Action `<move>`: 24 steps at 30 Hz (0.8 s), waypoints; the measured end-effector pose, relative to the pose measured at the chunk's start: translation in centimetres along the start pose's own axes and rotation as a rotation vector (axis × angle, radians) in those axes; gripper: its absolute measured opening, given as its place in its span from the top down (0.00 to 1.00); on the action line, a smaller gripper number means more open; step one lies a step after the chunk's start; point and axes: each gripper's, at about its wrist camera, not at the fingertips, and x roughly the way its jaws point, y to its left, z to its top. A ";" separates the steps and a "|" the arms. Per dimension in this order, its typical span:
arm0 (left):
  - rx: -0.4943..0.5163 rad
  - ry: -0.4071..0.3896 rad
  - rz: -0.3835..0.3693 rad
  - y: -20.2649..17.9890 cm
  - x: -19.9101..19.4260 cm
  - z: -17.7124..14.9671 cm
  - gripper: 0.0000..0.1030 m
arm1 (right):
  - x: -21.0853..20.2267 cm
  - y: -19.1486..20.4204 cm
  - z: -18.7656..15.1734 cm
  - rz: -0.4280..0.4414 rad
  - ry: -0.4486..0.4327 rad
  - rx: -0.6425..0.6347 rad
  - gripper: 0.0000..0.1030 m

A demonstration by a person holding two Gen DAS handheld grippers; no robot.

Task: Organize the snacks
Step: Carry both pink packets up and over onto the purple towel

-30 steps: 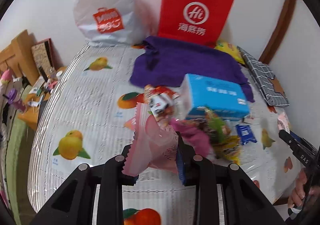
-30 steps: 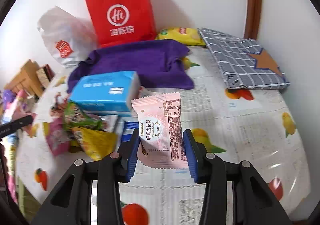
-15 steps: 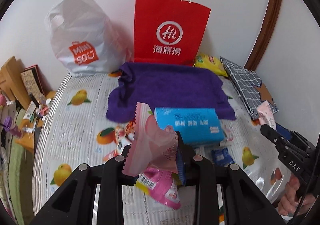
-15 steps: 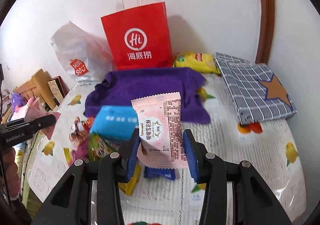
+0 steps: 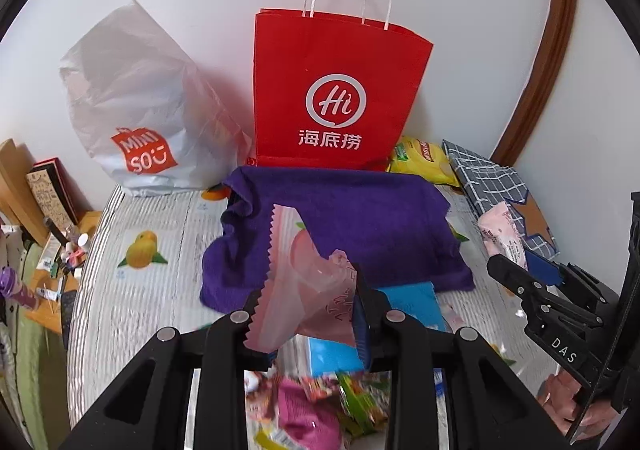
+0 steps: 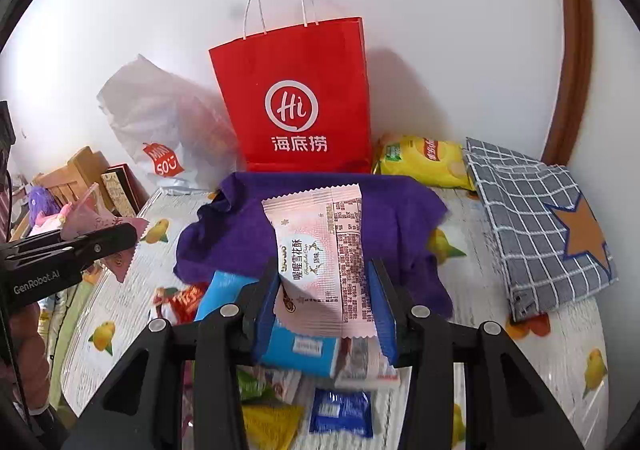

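My left gripper (image 5: 310, 320) is shut on a crumpled pink snack packet (image 5: 304, 286), held above the snack pile. My right gripper (image 6: 324, 304) is shut on a flat pink snack packet (image 6: 324, 254) with printed text. Both point toward the red paper bag (image 5: 336, 97) standing open against the wall; it also shows in the right wrist view (image 6: 296, 105). A purple cloth (image 5: 352, 226) lies in front of the bag. Loose snacks (image 6: 272, 402) and a blue tissue pack (image 6: 296, 346) lie beneath the grippers. The right gripper shows in the left wrist view (image 5: 532, 282).
A white plastic bag (image 5: 136, 113) stands left of the red bag. A yellow chip bag (image 6: 424, 161) and a checked grey cloth (image 6: 536, 226) lie at the right. The fruit-print tablecloth (image 5: 144, 250) covers the table. Cluttered wooden furniture (image 5: 36, 209) is at the left.
Both grippers have risen and moved forward toward the red bag, each still holding its pink packet. The snack pile has dropped to the bottom of both views.
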 end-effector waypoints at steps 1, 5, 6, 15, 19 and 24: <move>0.002 0.001 0.000 0.1 0.4 0.4 0.73 | 0.5 0.1 0.3 -0.002 0.003 0.000 0.59; -0.002 0.008 0.001 0.4 2.3 1.9 0.73 | 2.8 -0.2 1.9 -0.025 0.011 0.005 0.59; -0.003 0.013 -0.001 0.5 2.9 2.4 0.73 | 3.2 -0.3 2.3 -0.027 0.013 0.009 0.59; -0.013 0.035 -0.018 1.3 7.6 5.7 0.73 | 7.7 -2.3 5.4 -0.061 0.008 0.040 0.59; -0.014 0.047 -0.019 1.6 9.9 7.0 0.73 | 9.6 -2.9 6.6 -0.076 0.005 0.039 0.59; -0.010 0.068 -0.040 1.8 12.6 8.1 0.73 | 11.8 -4.1 7.6 -0.086 0.010 0.058 0.59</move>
